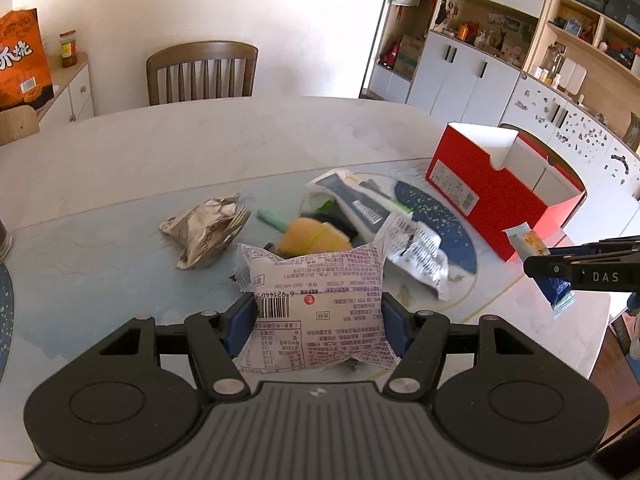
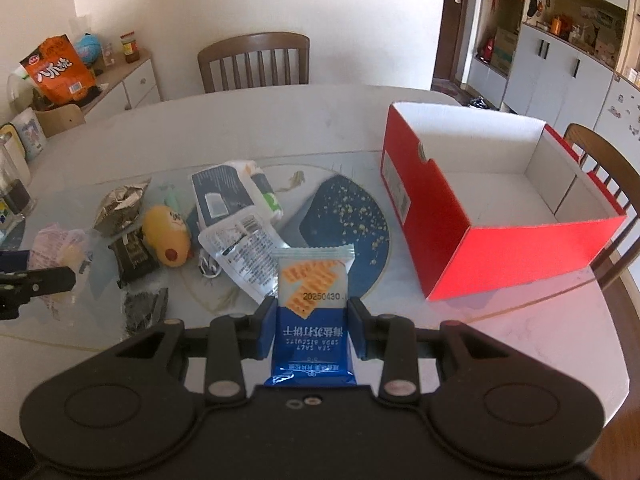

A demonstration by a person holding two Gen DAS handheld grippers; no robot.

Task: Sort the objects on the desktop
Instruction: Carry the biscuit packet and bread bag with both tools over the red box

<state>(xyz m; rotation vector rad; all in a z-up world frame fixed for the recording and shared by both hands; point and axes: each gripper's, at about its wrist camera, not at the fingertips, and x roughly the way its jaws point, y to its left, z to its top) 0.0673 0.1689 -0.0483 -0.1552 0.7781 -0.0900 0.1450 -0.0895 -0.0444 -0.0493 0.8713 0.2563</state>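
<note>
My left gripper [image 1: 318,316] is shut on a white snack packet with purple print [image 1: 316,300], held above the table. My right gripper [image 2: 313,322] is shut on a blue-and-white soda biscuit packet [image 2: 311,308], also lifted; the same packet [image 1: 538,258] shows at the right edge of the left wrist view. A red box with a white inside [image 2: 500,200] lies open and empty at the right. A pile stays on the glass tabletop: a crumpled silver wrapper [image 2: 120,204], a yellow plush toy [image 2: 166,236], clear and dark packets [image 2: 236,220], a black packet [image 2: 134,258].
A wooden chair [image 2: 254,62] stands at the far side of the table, another chair [image 2: 604,172] behind the red box. A side cabinet at the left carries an orange snack bag [image 2: 60,70] and a jar. A blue speckled mat [image 2: 344,232] lies under the glass.
</note>
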